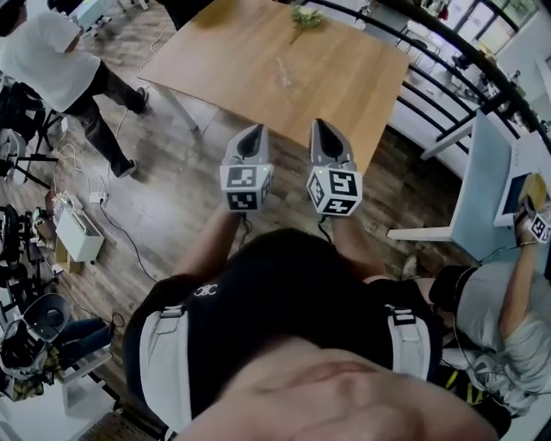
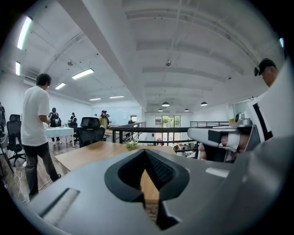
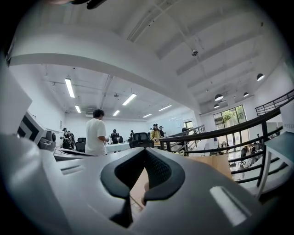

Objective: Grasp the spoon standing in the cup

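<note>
In the head view a clear glass cup [image 1: 282, 76] stands near the middle of the wooden table [image 1: 362, 82]. A thin spoon seems to rise from it, too faint to make out. My left gripper [image 1: 251, 129] and right gripper [image 1: 323, 125] are held side by side in front of my chest, short of the table's near edge and well apart from the cup. Both point toward the table. Each has its jaws together with nothing between them, as seen at my left gripper [image 2: 145, 152] and at my right gripper [image 3: 146, 151]. Neither gripper view shows the cup.
A small green plant [image 1: 306, 15] lies at the table's far edge. A person in a white shirt [image 1: 52, 60] stands at the left near floor cables and gear. A black railing [image 1: 465, 77] runs along the right, by a white desk [image 1: 482, 181] with a seated person [image 1: 516, 293].
</note>
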The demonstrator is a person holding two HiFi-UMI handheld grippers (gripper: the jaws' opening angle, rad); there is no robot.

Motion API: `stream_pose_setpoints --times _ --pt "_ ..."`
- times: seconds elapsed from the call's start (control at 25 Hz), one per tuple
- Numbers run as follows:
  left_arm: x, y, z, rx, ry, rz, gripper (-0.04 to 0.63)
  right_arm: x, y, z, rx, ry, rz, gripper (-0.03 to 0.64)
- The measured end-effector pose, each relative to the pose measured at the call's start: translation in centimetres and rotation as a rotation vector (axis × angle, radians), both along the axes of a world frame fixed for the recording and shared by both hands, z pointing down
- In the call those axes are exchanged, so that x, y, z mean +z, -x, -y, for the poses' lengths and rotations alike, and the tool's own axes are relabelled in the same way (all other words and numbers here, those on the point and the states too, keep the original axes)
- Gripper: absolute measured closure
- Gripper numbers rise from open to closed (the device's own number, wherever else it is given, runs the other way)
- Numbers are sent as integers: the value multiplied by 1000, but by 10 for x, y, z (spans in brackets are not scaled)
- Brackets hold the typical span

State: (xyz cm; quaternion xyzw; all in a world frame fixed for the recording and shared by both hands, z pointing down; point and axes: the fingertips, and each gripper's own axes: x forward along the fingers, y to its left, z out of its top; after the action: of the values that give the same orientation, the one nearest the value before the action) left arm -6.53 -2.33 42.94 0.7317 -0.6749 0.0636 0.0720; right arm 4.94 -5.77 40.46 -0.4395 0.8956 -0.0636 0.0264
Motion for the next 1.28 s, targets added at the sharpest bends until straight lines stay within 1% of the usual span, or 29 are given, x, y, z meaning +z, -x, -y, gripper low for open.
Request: stream_pose_setpoints --times 0.24,0.36,0.48,0.64,0.76,0.84,1.08,1.28 --pt "-4 -21 34 -15 -25 -7 584 -3 -23 36 -13 -15 0 617" --pt "-4 -27 50 -18 -12 -24 584 -7 -26 56 -23 5 15 617" --pt "-4 -30 64 -16 -1 -24 584 -12 -25 71 -32 11 11 617" --pt "11 -30 82 -10 13 -43 584 6 -20 89 -34 32 -1 617" --pt "21 -20 99 8 12 -42 584 15 -10 99 -23 28 -20 617" --pt "26 -8 117 16 19 -58 584 18 0 112 -12 28 -36 617" --pt "25 20 181 69 25 -78 584 18 24 172 44 38 -69 617" --pt "24 53 233 102 34 -97 584 13 50 212 88 43 -86 617"
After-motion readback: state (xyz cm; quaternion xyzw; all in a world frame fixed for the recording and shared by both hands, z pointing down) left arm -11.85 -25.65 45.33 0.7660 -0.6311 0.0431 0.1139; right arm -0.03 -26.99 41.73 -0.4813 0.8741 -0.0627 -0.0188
